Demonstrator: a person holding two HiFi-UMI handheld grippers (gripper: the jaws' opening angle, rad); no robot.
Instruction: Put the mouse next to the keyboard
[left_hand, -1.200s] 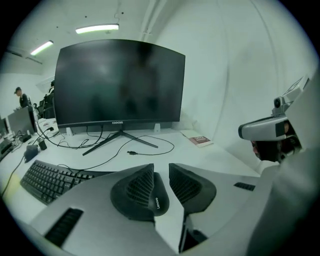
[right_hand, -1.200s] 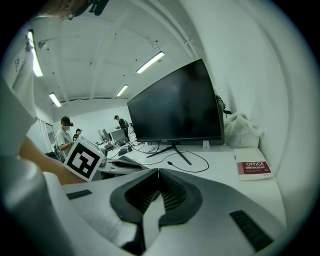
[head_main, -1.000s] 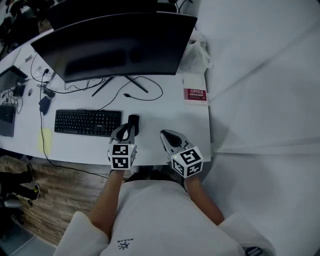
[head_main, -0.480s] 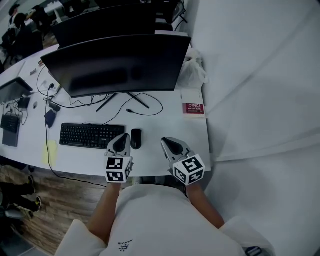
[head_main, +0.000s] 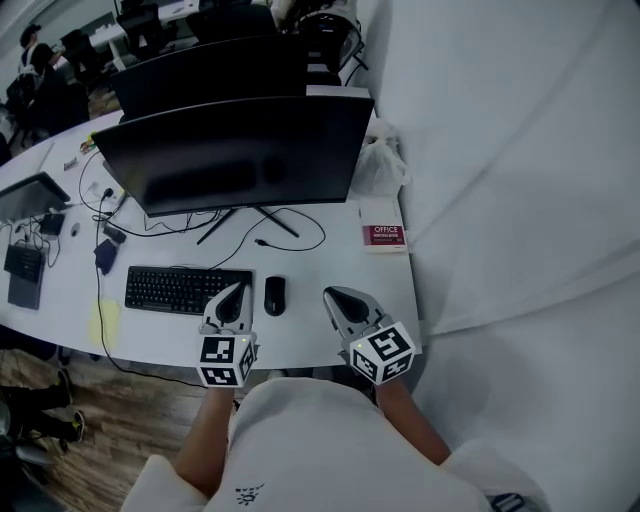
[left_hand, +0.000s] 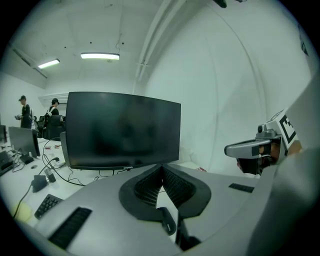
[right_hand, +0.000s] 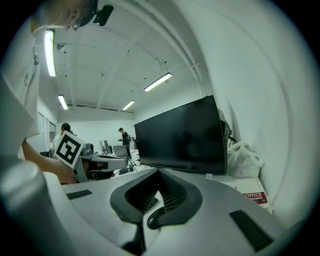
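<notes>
Two grippers sit at the near edge of the white desk (head_main: 330, 275), and neither holds anything. The left gripper (head_main: 240, 288) has its jaws pressed together; in the left gripper view the ribbed pads (left_hand: 150, 186) meet at the tip with only bare desk showing between them. The right gripper (head_main: 330, 294) is closed in the same way, its dark pads (right_hand: 172, 192) touching in the right gripper view with nothing caught in them. The black mouse (head_main: 274, 295) rests on the desk just to the right of the black keyboard (head_main: 187, 289), close beside the keyboard's right end but not touching it, with its long axis running near to far. From the head view the mouse lies between the two grippers, just right of the left gripper's tip and clear of it, and farther from the right gripper, which is off to its right. The left gripper's tip overlaps the keyboard's near right corner in that view. Beyond the mouse a thin black cable (head_main: 290, 225) loops across the desk toward the stand of a wide curved monitor (head_main: 235, 150), whose screen is dark. At the far right of the desk lie a red-covered book (head_main: 384, 237) marked OFFICE and, behind it, a crumpled plastic bag (head_main: 380, 165).
</notes>
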